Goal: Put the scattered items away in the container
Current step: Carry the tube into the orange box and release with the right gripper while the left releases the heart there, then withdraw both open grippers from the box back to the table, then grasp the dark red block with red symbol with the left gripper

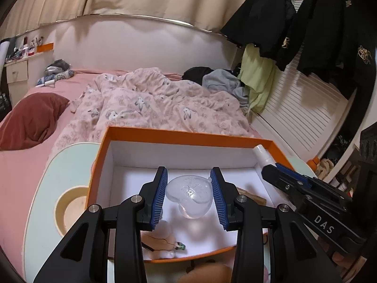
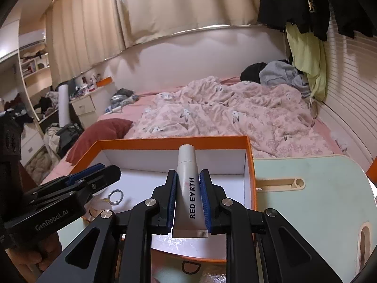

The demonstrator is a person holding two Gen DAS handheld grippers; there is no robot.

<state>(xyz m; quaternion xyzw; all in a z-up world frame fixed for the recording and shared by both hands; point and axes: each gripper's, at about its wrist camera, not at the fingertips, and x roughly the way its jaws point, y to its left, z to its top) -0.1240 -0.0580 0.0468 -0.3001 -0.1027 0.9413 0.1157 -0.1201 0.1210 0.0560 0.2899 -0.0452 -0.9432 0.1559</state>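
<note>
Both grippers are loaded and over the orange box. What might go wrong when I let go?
1. The left gripper pinches a smooth clear heart-shaped case by its curved sides; it may slip out or bounce when released.
2. The right gripper holds a tube whose cap end reaches toward the box's far wall; it may catch on the rim.
3. The two grippers are close together over the box, so they may bump.

Box (image 1: 179,139) floor ahead of both jaws is lying largely open; a keyring (image 2: 116,197) is sitting left of the right jaws.
</note>
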